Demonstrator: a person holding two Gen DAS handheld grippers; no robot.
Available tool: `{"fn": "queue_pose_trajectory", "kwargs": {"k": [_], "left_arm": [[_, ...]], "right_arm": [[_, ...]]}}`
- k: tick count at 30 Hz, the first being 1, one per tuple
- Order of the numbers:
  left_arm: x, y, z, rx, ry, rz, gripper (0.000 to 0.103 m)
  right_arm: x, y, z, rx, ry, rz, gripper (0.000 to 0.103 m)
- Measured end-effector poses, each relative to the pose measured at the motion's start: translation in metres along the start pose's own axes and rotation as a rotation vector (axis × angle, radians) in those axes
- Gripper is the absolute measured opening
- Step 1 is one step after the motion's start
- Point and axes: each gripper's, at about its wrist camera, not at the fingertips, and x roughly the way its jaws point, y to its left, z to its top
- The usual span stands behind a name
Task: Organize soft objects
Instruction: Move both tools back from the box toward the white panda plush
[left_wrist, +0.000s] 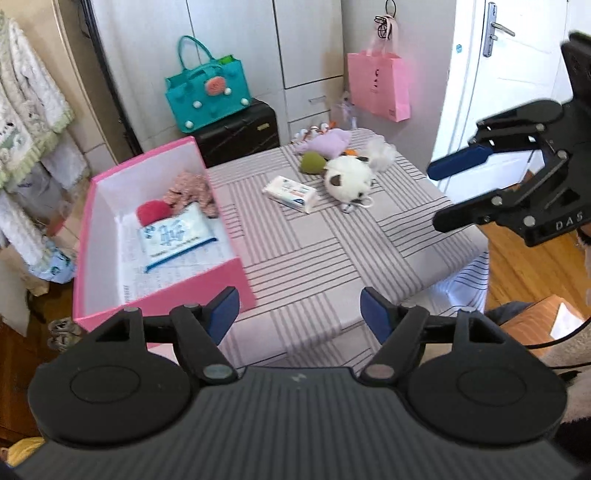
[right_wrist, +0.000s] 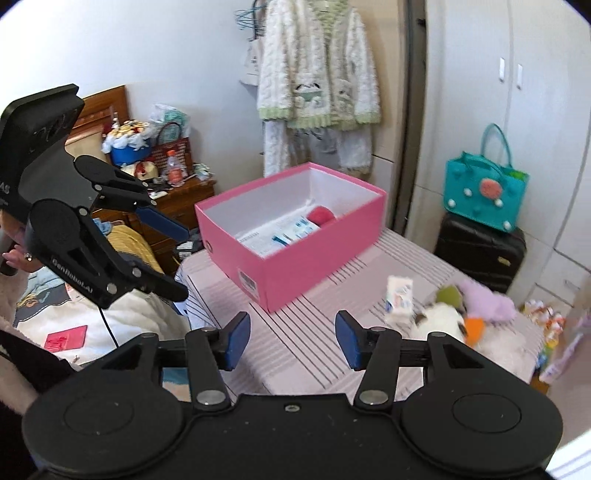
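Bedroom scene, two wrist views over a low table w/ striped cloth (left_wrist: 332, 258). Landmark: pink box (left_wrist: 236, 275), open-topped, at the table's left corner as seen from the left wrist cam.

Inside pink box: tissue pack w/ blue print (left_wrist: 177, 236) lying flat, red plush (left_wrist: 153, 212) just behind it, brownish-pink knit toy (left_wrist: 192, 188) toward the back wall. Likely the sorted pile, box serving as the bin for soft items.

Right of pink box, well apart, on bare cloth: small white tissue pack (left_wrist: 291, 194), lying flat in the left view. Beyond it, farther from the box: white plush cat (left_wrist: 349, 177), green plush (left_wrist: 312, 162), purple plush (left_wrist: 328, 142), white fluff (left_wrist: 382, 151), all bunched near the far corner. Probably the unsorted leftovers.

Left gripper (left_wrist: 299, 315): blue pads apart, nothing between, hovering over the table's near edge just right of pink box. Right gripper (right_wrist: 291, 339): pads likewise apart and empty, aimed past the box's near corner; seen from the left cam at frame right (left_wrist: 439, 195), above the table edge, well apart from pink box.

Both empty, so prob. between picks; small tissue pack looks like the nearest next candidate. Right view blurred around the plush pile, so details there unclear.
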Motion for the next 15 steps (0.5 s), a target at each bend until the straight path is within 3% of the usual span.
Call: {"fn": "queue_pose_trajectory", "kwargs": {"k": [6,15], "left_arm": [[0.014,-0.006,-0.003,-0.023,-0.024,-0.013,0.072],[0.063,-0.013,-0.014,-0.046,0.037,-0.062,0.072]], "right_arm": [[0.001,-0.017,-0.033,0.057,0.043,-0.020,0.059],[0.017,-0.042,-0.070,0.129,0.074,-0.044,0.060]]}}
